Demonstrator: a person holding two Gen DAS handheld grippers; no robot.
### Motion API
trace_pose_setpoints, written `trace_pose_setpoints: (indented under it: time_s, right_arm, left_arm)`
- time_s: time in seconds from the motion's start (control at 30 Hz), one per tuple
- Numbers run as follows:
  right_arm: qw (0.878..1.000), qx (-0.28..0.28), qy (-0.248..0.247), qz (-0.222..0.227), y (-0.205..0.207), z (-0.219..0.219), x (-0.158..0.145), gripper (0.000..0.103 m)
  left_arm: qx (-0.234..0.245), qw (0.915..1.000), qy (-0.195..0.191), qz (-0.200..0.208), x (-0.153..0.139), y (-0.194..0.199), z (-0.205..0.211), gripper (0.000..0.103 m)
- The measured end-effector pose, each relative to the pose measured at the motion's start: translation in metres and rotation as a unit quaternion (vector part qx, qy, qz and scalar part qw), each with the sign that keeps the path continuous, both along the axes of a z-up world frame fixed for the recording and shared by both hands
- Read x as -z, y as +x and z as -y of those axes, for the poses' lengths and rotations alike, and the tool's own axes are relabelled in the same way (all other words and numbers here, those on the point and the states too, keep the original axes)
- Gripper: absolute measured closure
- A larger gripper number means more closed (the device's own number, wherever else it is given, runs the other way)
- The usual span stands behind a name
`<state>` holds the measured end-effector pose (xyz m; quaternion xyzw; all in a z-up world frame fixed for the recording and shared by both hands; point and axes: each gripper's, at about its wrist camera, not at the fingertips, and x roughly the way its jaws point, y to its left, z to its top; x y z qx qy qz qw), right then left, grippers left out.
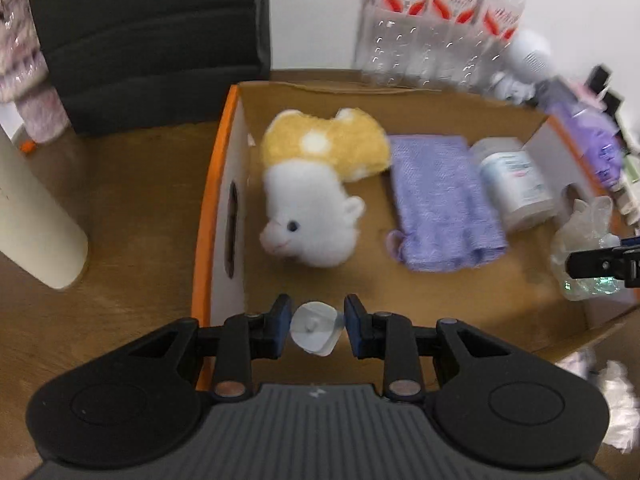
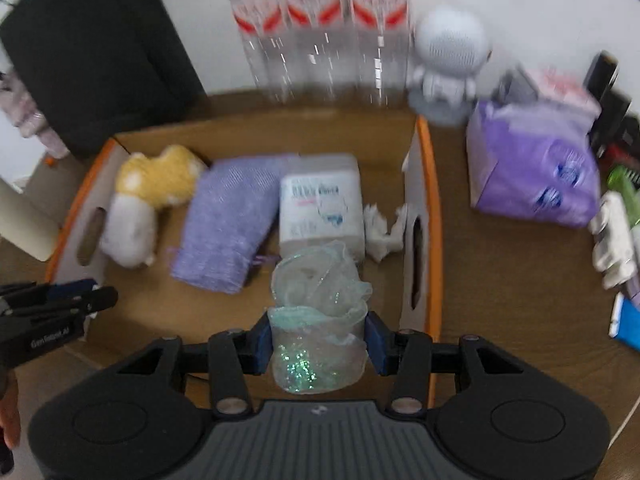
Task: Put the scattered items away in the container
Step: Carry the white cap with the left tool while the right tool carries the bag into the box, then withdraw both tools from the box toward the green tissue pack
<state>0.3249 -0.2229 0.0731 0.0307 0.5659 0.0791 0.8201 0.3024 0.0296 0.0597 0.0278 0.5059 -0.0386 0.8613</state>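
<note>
A cardboard box with an orange rim [image 1: 208, 216] [image 2: 434, 216] stands on the wooden table. Lying in it are a yellow and white plush toy [image 1: 316, 184] [image 2: 148, 208], a purple cloth [image 1: 440, 204] [image 2: 228, 220], a white labelled container [image 1: 516, 184] [image 2: 320, 208] and a crumpled tissue [image 2: 384, 228]. My left gripper [image 1: 317, 308] is over the box's near left corner, shut on a small white round piece [image 1: 316, 330]. My right gripper [image 2: 318, 320] is over the box's near right part, shut on a sheer glittery pouch [image 2: 316, 280] [image 1: 584, 248].
A pack of clear water bottles [image 1: 432, 20] [image 2: 320, 20] stands behind the box, with a black chair back [image 1: 148, 40] to its left. A white cylinder [image 1: 36, 208] lies left of the box. To the right stand a white figurine [image 2: 448, 64] and a purple pack [image 2: 532, 168].
</note>
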Motion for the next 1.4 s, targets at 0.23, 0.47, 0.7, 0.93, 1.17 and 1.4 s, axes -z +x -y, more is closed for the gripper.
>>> trace_pose_setpoints:
  time_s: [0.23, 0.47, 0.7, 0.93, 1.17, 1.4]
  right_arm:
    - [0.997, 0.023, -0.023, -0.066, 0.010, -0.013, 0.015, 0.034]
    - [0.999, 0.024, -0.014, -0.033, -0.022, -0.017, -0.035, 0.023]
    - [0.999, 0.008, 0.004, 0.034, -0.079, -0.027, -0.085, 0.015]
    - [0.998, 0.010, 0.010, 0.058, -0.117, -0.026, -0.091, 0.012]
    - [0.989, 0.012, 0.032, 0.147, -0.161, -0.026, -0.090, 0.012]
    - [0.974, -0.001, 0.025, 0.223, -0.211, -0.026, -0.070, 0.012]
  left_arm:
    - [-0.004, 0.9982, 0.003, -0.060, -0.007, 0.006, 0.007, 0.032]
    - [0.012, 0.9993, -0.010, -0.034, -0.066, -0.024, 0.010, 0.001]
    - [0.001, 0.9999, -0.011, 0.008, -0.107, -0.074, 0.008, 0.000]
    - [-0.008, 0.9995, -0.022, 0.023, -0.112, -0.104, 0.006, 0.000]
    - [-0.027, 0.9901, -0.036, 0.133, -0.114, -0.159, 0.005, 0.000]
    - [-0.015, 0.9774, -0.051, 0.205, -0.071, -0.211, 0.004, 0.000]
